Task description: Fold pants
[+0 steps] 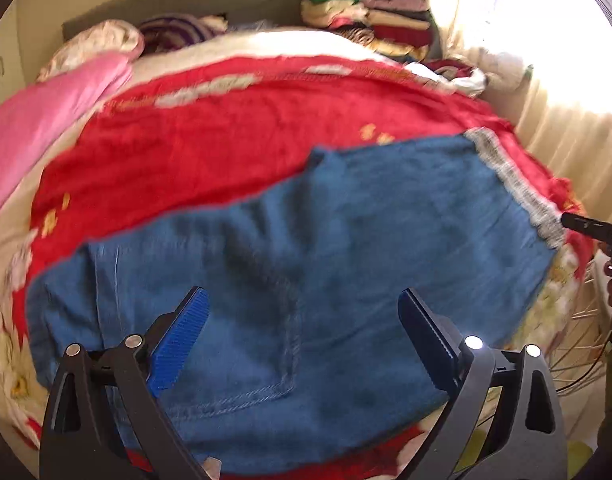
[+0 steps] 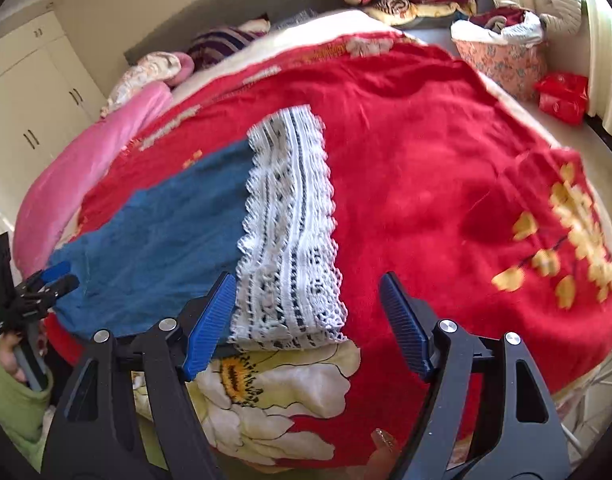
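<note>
Both sets of fingers spread wide and empty: left gripper (image 1: 304,338) hovering over the blue pants (image 1: 290,280), right gripper (image 2: 307,322) over their white lace cuff (image 2: 292,232). The pants lie flat on the red blanket (image 2: 425,152) across the bed. Denim by the look of it: soft, floppy, some weight, no slip. Best hold, I'd say, is a pinch at the hem corners or the outer edge. Beyond, a pink quilt (image 1: 34,128), stacked folded clothes (image 1: 377,20) and bright curtains (image 1: 565,136).
</note>
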Action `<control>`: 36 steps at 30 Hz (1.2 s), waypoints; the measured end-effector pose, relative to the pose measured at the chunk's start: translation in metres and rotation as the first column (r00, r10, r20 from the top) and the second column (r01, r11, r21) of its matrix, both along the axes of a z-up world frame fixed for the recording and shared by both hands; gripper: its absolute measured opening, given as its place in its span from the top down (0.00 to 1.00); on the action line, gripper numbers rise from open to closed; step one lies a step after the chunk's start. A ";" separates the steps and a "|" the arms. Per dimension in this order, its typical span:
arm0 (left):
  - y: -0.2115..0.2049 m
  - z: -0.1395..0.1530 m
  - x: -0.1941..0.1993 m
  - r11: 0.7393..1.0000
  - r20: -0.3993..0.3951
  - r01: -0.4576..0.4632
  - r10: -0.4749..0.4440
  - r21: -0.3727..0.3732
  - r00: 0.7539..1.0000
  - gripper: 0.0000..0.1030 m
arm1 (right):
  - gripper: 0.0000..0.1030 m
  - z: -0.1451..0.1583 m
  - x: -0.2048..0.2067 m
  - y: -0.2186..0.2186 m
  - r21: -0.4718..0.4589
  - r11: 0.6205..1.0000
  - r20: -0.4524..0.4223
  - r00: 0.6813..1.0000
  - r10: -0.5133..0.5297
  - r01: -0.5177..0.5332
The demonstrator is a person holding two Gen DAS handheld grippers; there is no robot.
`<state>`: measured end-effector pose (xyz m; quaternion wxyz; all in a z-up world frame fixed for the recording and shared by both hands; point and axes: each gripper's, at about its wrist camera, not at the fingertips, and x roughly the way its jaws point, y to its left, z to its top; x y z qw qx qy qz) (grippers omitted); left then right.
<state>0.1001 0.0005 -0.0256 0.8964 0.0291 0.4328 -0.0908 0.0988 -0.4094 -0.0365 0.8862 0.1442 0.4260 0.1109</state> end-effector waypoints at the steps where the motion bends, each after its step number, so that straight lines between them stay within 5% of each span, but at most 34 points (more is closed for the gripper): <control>1: 0.002 -0.003 0.000 1.000 -0.006 -0.006 0.006 0.008 1.000 0.08 | 0.35 -0.005 0.002 0.002 0.004 1.000 -0.016 1.000 0.006 -0.006; 7: -0.004 -0.026 0.003 0.996 -0.055 0.001 0.003 0.084 0.998 0.07 | 0.40 -0.020 0.001 0.014 -0.005 1.000 -0.042 0.999 0.014 -0.015; 11: -0.005 -0.028 0.002 0.996 -0.054 0.004 0.001 0.090 0.999 0.07 | 0.79 -0.020 -0.006 0.023 -0.016 0.999 -0.028 0.998 0.049 -0.049; 12: -0.005 -0.028 0.002 0.996 -0.054 0.003 0.002 0.089 0.999 0.07 | 0.80 -0.018 -0.008 0.023 -0.007 0.998 -0.021 0.998 0.056 -0.056; 19: -0.008 -0.029 -0.001 0.995 -0.061 0.013 -0.007 0.098 0.998 0.07 | 0.81 -0.010 -0.028 0.022 -0.067 0.997 -0.004 0.999 0.034 -0.034; 25: -0.010 -0.027 -0.003 0.995 -0.050 0.014 -0.009 0.095 0.999 0.07 | 0.71 -0.013 -0.027 0.022 -0.096 0.995 -0.006 1.000 0.001 -0.001; 36: -0.029 0.017 -0.027 0.997 0.046 0.058 -0.061 0.054 0.997 0.07 | 0.57 0.037 -0.048 0.015 -0.180 0.982 0.147 0.989 -0.026 0.053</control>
